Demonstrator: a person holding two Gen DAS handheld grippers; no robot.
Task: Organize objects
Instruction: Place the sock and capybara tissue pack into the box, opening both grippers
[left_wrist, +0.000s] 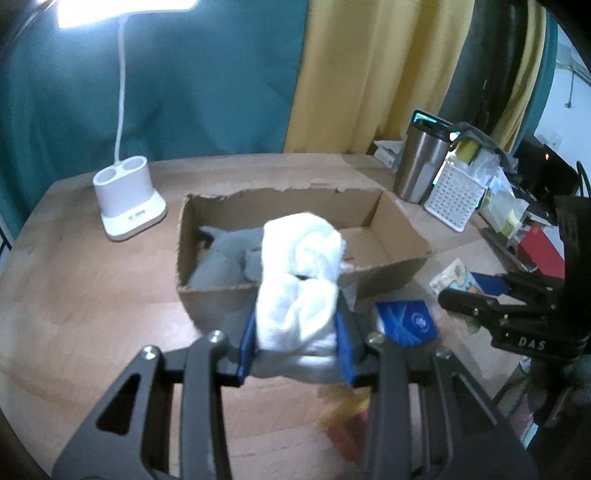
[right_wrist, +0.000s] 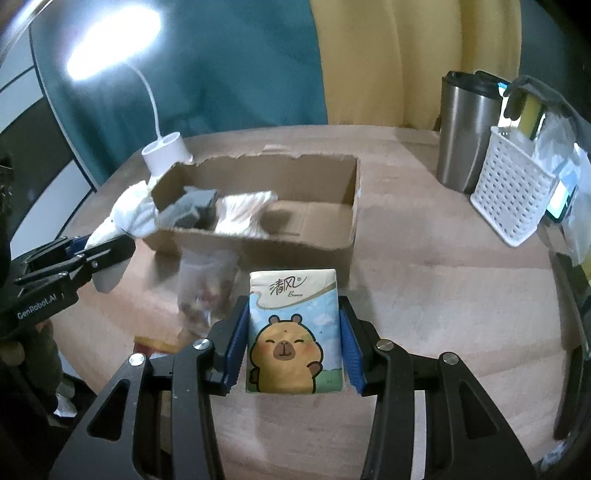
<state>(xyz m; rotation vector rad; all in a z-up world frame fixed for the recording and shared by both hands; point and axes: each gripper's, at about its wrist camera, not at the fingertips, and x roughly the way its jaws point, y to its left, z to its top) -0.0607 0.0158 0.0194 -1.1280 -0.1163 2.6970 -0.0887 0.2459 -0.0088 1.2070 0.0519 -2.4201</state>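
My left gripper (left_wrist: 297, 341) clamps a rolled white sock (left_wrist: 301, 280) near the cardboard box's (left_wrist: 402, 254) front wall; my right gripper (right_wrist: 293, 345) pinches a tissue pack (right_wrist: 293, 332) above the table (right_wrist: 424, 295). Loading step, I judge: carry each over the rim, then release.

We can't read the red and yellow item (left_wrist: 345, 417) on the desk (left_wrist: 92, 295) under the left hand-held gripper (left_wrist: 297, 343); too blurred. White sock (left_wrist: 299, 291) hides the box's (left_wrist: 391, 236) near wall middle. Clear bag (right_wrist: 207, 284) smeared, contents unreadable. Lamp head (left_wrist: 125, 7) clipped by top edge. Tissue pack (right_wrist: 293, 332) covers the desk beneath.
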